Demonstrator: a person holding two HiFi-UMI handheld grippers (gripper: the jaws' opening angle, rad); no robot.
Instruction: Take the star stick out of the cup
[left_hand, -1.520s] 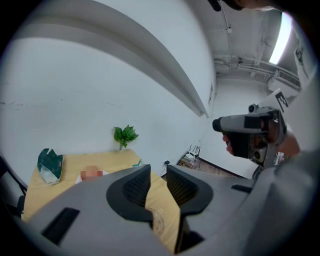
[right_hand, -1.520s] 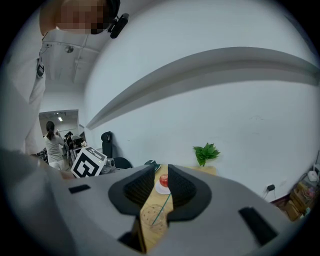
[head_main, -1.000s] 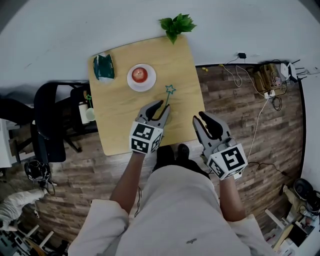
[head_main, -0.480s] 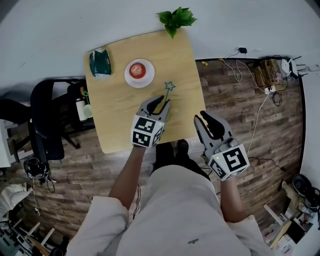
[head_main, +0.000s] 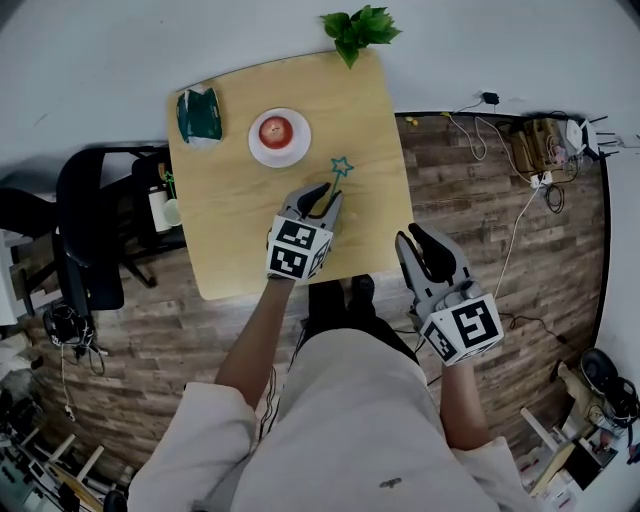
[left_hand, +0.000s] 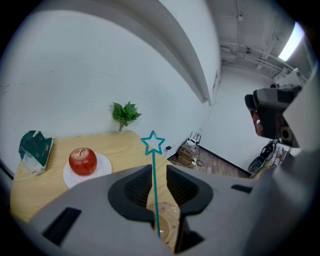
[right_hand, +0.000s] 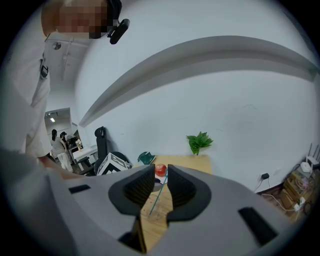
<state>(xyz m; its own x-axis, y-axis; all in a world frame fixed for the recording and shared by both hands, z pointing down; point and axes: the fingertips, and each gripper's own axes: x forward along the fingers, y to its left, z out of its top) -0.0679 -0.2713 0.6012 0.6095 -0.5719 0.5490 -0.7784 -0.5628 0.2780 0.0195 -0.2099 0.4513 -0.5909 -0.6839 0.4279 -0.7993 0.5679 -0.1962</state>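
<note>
Head view looked steeply down from high above the counter (head_main: 225, 210). Left gripper view sat close over it, facing the wall; right gripper view looked from farther back. All three shared the apple (head_main: 275, 130), plant (head_main: 360, 25) and star stick (head_main: 341, 168).

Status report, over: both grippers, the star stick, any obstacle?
Left gripper open, astride star stick. Right gripper open, empty, off the table. Stick in the cup. Apple stands apart.
</note>
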